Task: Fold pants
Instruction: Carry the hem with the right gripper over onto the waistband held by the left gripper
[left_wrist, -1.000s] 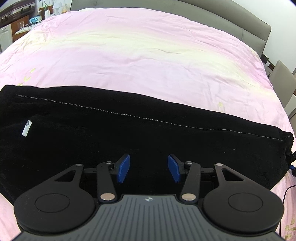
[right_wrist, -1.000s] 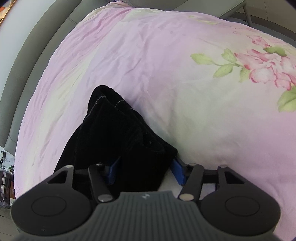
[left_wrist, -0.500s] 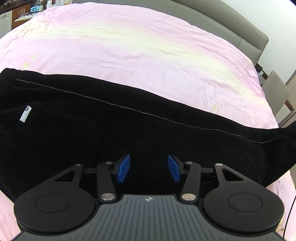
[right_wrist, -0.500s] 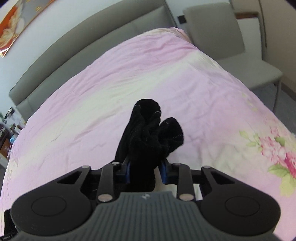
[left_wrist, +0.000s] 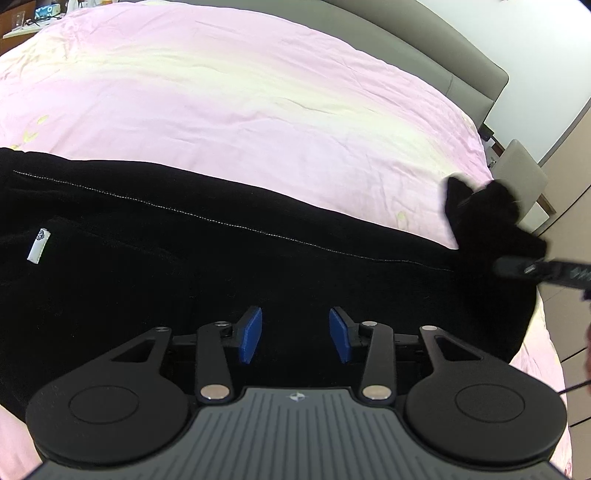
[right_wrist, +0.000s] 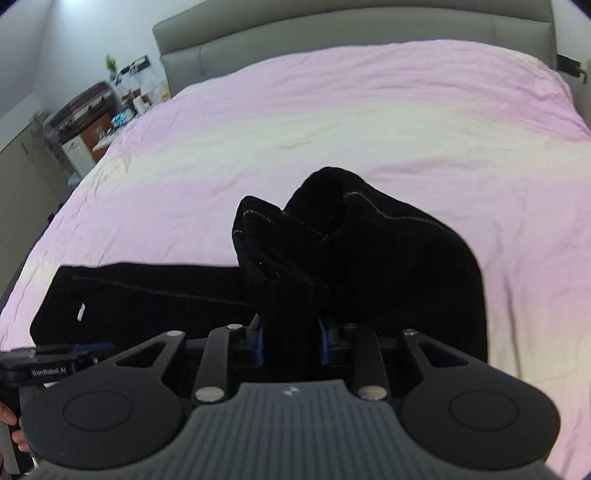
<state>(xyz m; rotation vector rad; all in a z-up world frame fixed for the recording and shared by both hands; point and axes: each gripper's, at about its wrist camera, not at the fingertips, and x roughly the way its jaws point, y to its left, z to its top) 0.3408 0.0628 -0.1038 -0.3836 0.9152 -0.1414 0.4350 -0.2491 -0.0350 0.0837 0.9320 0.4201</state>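
Right wrist view: my right gripper (right_wrist: 290, 341) is clamped narrow on a bunched end of the black pants (right_wrist: 369, 266), blue pads (right_wrist: 259, 343) pressed into the fabric on both sides. The gripped end stands lifted above the pink bedsheet (right_wrist: 332, 122), its stitched hems pointing up and away toward the grey headboard (right_wrist: 332, 33). The rest of the garment lies flat on the bed, running off to the left, where a small white tag (right_wrist: 80, 311) shows near the far end. Left wrist view: my left gripper (left_wrist: 295, 334) hovers with its blue pads (left_wrist: 251, 334) spread wide, nothing between them; whether they touch the cloth beneath I cannot tell. The pants (left_wrist: 184, 258) stretch across the frame from left to right, long axis roughly crosswise to my fingers, a pale seam (left_wrist: 207, 218) tracing that length. At the right edge the raised end (left_wrist: 480, 214) sticks up, held by the other tool. A grey chair (left_wrist: 521, 173) stands beyond the bed's corner.
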